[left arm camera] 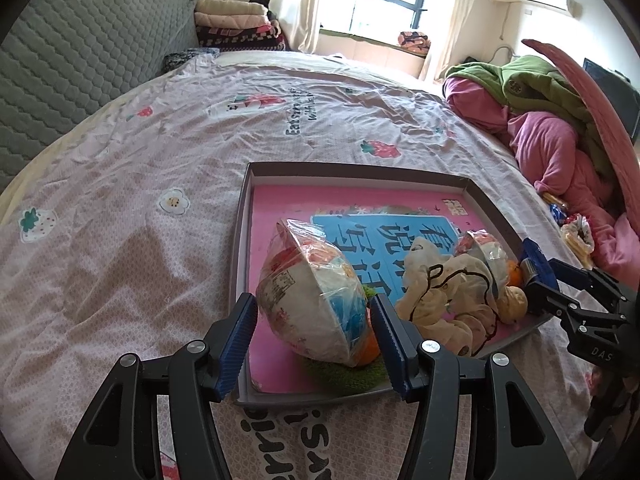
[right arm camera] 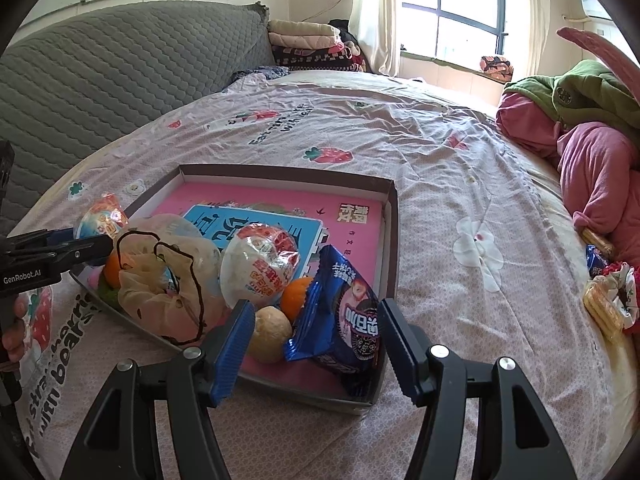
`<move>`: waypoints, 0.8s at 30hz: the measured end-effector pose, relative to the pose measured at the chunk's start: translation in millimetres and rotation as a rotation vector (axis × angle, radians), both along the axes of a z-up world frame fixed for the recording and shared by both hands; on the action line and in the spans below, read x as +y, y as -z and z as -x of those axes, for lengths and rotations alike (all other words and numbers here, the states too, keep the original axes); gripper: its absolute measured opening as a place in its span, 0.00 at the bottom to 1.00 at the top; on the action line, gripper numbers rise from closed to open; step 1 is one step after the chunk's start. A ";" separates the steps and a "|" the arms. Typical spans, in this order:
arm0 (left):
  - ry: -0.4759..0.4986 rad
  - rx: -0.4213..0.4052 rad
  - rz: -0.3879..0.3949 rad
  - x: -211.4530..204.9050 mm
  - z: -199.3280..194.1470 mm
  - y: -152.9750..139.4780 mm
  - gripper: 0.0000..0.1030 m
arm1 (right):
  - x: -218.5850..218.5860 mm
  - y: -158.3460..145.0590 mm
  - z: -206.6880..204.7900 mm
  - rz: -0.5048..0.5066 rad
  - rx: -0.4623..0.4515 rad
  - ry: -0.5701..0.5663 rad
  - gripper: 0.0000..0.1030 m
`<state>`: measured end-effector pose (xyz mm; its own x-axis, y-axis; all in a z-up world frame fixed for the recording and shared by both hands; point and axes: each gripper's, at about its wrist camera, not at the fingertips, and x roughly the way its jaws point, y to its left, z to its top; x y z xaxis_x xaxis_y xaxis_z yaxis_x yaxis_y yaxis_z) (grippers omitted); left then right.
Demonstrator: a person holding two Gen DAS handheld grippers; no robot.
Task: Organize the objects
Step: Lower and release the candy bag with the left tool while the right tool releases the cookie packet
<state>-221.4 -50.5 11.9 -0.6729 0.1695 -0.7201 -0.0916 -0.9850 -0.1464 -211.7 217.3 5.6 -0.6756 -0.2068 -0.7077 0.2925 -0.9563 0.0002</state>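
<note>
Cardboard, shallow and grey-walled, the box lid (right arm camera: pixel 390 216) is being used as a tray on the bed (right arm camera: pixel 420 148), and it is being filled along its near edge while its far half is being left bare down to the pink printed sheet (right arm camera: pixel 280 204) lining it.

Largest among the contents, the wrapped egg-shaped treat (left arm camera: pixel 308 300) is lying on its side at the tray's near left corner, resting on a green fuzzy item (left arm camera: pixel 352 376). It is likely being handled as a light, hollow thing; its crinkled film looks slippery, so its broad middle is judged the best place for a hold. The left gripper (left arm camera: pixel 314 344) is being held around it with the jaws standing open on either side, the pads not seen pressing on it.

A limp cream bag with a dark cord (right arm camera: pixel 168 292), probably soft and shapeless, is slumped mid-tray. Beside it a second wrapped egg (right arm camera: pixel 260 268) is sitting upright.

The blue biscuit packet (right arm camera: pixel 348 320) is leaning in the near right corner; it is judged light, crackly and crushable, best taken across its flat faces. The right gripper (right arm camera: pixel 316 344) is being held with its jaws open, and nothing is gripped, though the packet is lying between them.

Smallest, a tan round ball (right arm camera: pixel 270 334) and two orange fruits, one of them (right arm camera: pixel 296 296) just behind the ball, are being kept among the larger pieces.

More snacks (right arm camera: pixel 604 304) are waiting well apart on the bed's right side.
</note>
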 end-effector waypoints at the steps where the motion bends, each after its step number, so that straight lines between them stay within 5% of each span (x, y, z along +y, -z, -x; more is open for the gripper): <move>1: 0.000 0.001 0.002 0.2 -0.3 -0.4 0.59 | -0.5 -0.2 -0.6 -0.001 0.003 -0.001 0.61; 24: 0.031 0.095 -0.012 13.2 -28.4 -40.4 0.69 | -4.1 -35.0 -23.3 0.106 0.096 -0.027 0.68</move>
